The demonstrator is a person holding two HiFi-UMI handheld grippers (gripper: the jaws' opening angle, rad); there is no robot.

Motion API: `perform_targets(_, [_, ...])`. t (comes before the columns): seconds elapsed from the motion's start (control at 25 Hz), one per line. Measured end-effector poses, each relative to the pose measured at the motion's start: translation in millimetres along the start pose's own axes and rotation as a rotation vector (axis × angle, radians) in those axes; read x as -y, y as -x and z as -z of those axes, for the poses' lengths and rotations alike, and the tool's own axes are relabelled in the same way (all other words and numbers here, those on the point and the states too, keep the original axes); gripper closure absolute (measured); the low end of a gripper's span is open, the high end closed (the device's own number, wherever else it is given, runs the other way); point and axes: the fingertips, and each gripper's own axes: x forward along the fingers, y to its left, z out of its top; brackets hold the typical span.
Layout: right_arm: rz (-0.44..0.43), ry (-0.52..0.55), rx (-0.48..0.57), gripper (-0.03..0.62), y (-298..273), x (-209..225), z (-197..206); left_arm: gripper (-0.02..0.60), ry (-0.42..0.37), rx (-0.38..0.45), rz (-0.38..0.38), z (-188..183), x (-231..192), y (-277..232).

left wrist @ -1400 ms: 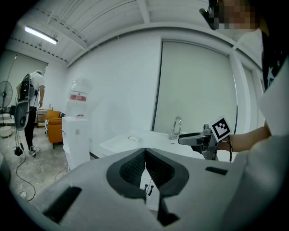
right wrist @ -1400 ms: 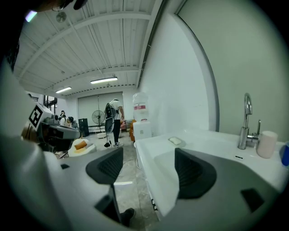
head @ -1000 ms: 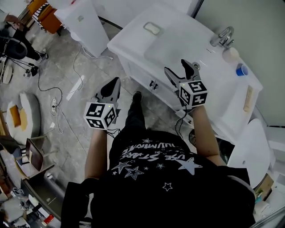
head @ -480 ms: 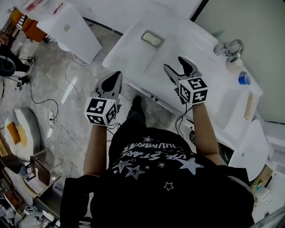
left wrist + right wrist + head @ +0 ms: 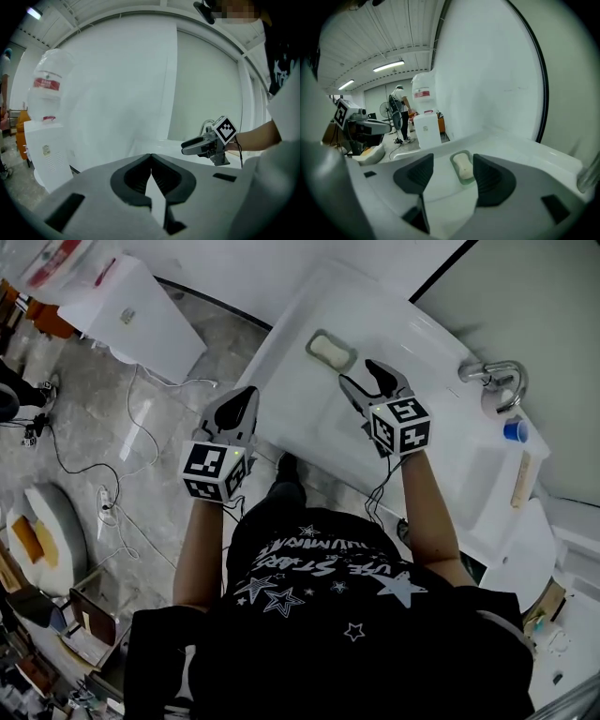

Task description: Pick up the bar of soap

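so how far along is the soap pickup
Nothing is done yet: the soap lies in its dish, untouched. In hand: the right gripper is lined up on it from just short of the dish, its jaws closing with nothing between the pads. The left gripper is shut and empty, off to the side. Left to do: reach in, grip the soap, lift it.

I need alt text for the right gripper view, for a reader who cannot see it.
The right gripper points at a pale bar of soap in a green dish on a white sink counter; its jaws are apart and closing, and they do not touch the soap yet. Behind stand a water dispenser and, at left, the left gripper.
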Motion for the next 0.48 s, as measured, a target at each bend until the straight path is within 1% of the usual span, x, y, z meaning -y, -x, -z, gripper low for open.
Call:
perform_targets(0.24, [-0.001, 0.048, -0.130, 0.356, -39.4, 9.3, 4.0, 0.571, 0.029, -0.008, 0.020, -0.4, -25.5, -22.3])
perform_targets(0.48, [0.008, 0.141, -0.275, 0.367, -71.0, 17.7, 16.9, 0.571, 0.057, -0.024, 0.043, 4.3, -43.3, -39.9])
